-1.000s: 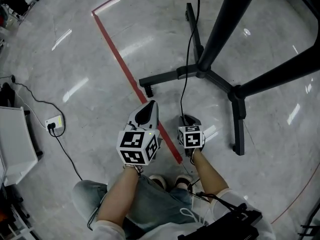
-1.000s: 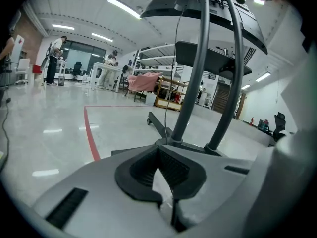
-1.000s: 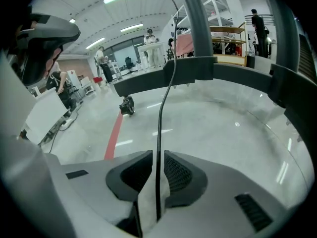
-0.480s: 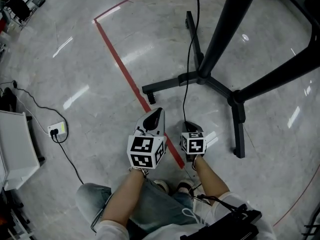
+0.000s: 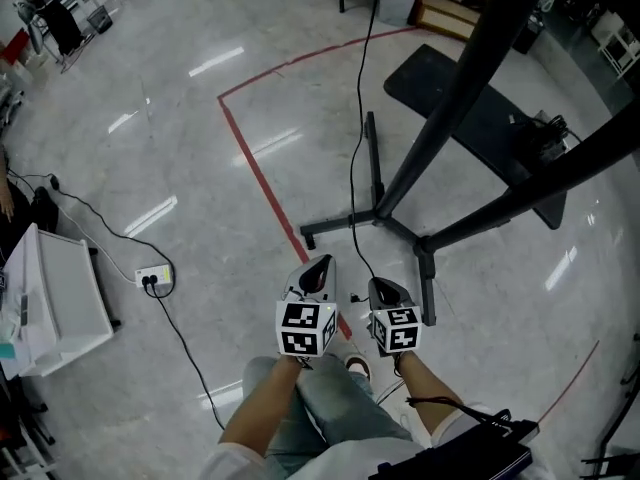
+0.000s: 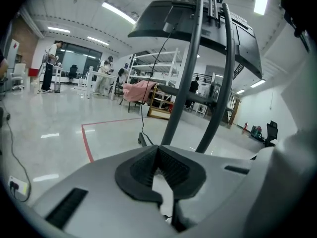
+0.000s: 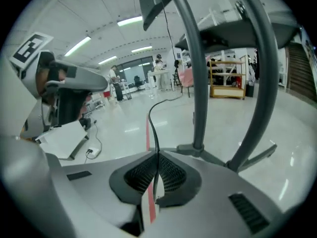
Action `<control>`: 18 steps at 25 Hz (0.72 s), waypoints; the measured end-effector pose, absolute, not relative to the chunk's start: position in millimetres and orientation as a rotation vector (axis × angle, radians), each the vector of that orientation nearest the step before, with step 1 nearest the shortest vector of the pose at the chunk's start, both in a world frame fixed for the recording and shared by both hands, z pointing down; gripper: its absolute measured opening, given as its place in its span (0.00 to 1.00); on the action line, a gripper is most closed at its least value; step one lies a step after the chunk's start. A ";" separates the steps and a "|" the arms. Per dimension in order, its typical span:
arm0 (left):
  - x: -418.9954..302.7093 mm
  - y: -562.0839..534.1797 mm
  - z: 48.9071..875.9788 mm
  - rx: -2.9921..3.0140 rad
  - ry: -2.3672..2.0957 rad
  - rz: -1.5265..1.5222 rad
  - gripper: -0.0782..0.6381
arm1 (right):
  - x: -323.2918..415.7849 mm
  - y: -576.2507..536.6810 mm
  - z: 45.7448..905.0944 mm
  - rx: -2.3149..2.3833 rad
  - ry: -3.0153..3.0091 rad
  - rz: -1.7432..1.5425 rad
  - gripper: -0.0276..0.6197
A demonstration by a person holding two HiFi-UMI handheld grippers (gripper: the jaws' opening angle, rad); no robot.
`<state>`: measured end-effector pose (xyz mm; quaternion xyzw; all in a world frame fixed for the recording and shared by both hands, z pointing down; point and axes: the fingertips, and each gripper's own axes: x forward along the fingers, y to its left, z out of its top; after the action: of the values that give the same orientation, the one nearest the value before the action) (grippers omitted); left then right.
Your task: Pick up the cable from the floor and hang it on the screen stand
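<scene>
The thin black cable (image 5: 352, 168) drops from the top of the head view, past the stand's base, into my right gripper (image 5: 380, 286). In the right gripper view the cable (image 7: 153, 125) rises straight out of the jaws of the right gripper (image 7: 157, 158), which is shut on it. My left gripper (image 5: 322, 265) hangs just to its left, its pads together with nothing between them (image 6: 158, 155). The black screen stand (image 5: 440, 118) stands right in front, its two poles (image 6: 184, 98) carrying the screen (image 6: 198, 24) overhead.
The stand's legs (image 5: 330, 230) spread over the floor close ahead. A red tape line (image 5: 262, 178) runs beneath the grippers. A white power strip (image 5: 152, 279) with cords and a white cabinet (image 5: 55, 303) sit at the left. A black mat (image 5: 480, 128) lies behind the stand.
The head view has pulled back and higher, showing more floor and the stand. Both grippers stay side by side, and the cable still runs to the right one.
</scene>
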<state>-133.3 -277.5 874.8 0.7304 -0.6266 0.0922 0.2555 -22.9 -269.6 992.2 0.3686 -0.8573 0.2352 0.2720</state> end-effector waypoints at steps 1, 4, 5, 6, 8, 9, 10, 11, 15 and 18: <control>-135.0 -278.7 845.0 1.978 -1.712 0.239 0.11 | -24.8 -271.7 954.9 0.979 -2.332 0.603 0.08; -142.3 -282.5 754.1 1.958 -1.749 0.205 0.11 | -33.6 -282.9 841.1 0.935 -2.412 0.513 0.08; -144.6 -283.0 723.1 1.951 -1.760 0.192 0.11 | -36.1 -287.0 802.7 0.924 -2.436 0.492 0.08; -146.6 -282.8 692.3 1.944 -1.770 0.180 0.11 | -37.7 -290.6 764.7 0.917 -2.458 0.479 0.08; -150.7 -281.3 632.7 1.934 -1.790 0.158 0.11 | -39.1 -296.7 692.2 0.914 -2.498 0.486 0.08; -153.4 -280.9 604.6 1.932 -1.802 0.150 0.11 | -39.6 -299.9 658.0 0.918 -2.519 0.505 0.08; -156.1 -280.7 577.5 1.932 -1.814 0.143 0.11 | -40.2 -303.2 624.9 0.927 -2.542 0.529 0.08; -158.5 -280.5 551.8 1.935 -1.825 0.135 0.11 | -40.8 -306.5 592.8 0.938 -2.566 0.552 0.08; -161.4 -284.1 464.8 1.978 -1.861 0.083 0.11 | -42.1 -320.4 479.7 0.967 -2.672 0.543 0.08; -159.2 -292.2 419.3 2.008 -1.886 0.017 0.11 | -41.8 -333.0 415.0 0.965 -2.740 0.450 0.08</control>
<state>-159.2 -292.2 419.3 0.7153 -0.6719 0.0062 0.1923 -41.8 -333.0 415.0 0.3265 -0.9274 0.1523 0.1011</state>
